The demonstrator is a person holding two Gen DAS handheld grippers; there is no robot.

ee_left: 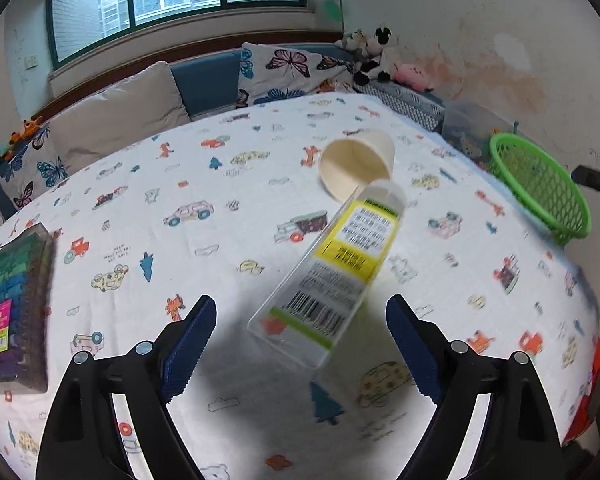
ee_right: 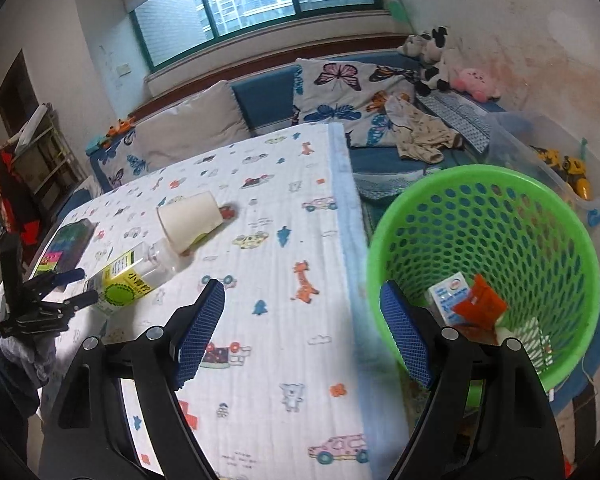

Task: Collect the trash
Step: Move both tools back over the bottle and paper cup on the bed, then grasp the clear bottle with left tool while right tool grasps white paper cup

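Observation:
A clear plastic bottle [ee_left: 332,276] with a yellow-green label lies on the patterned tablecloth, with a tipped paper cup [ee_left: 358,164] lying just beyond its neck. My left gripper [ee_left: 300,340] is open, its blue pads either side of the bottle's base and just short of it. In the right wrist view the left gripper [ee_right: 78,286] shows beside the bottle [ee_right: 128,280] and the cup [ee_right: 190,220]. My right gripper [ee_right: 302,332] is open and empty, over the table's right edge next to the green basket [ee_right: 496,188], which holds a small carton [ee_right: 448,300] and an orange wrapper [ee_right: 480,304].
A dark box of coloured items [ee_left: 12,300] lies at the table's left edge. The green basket [ee_left: 540,184] stands beyond the right edge. A sofa with cushions and plush toys [ee_right: 440,60] runs behind the table. A clear storage bin with toys [ee_right: 560,160] sits at the right.

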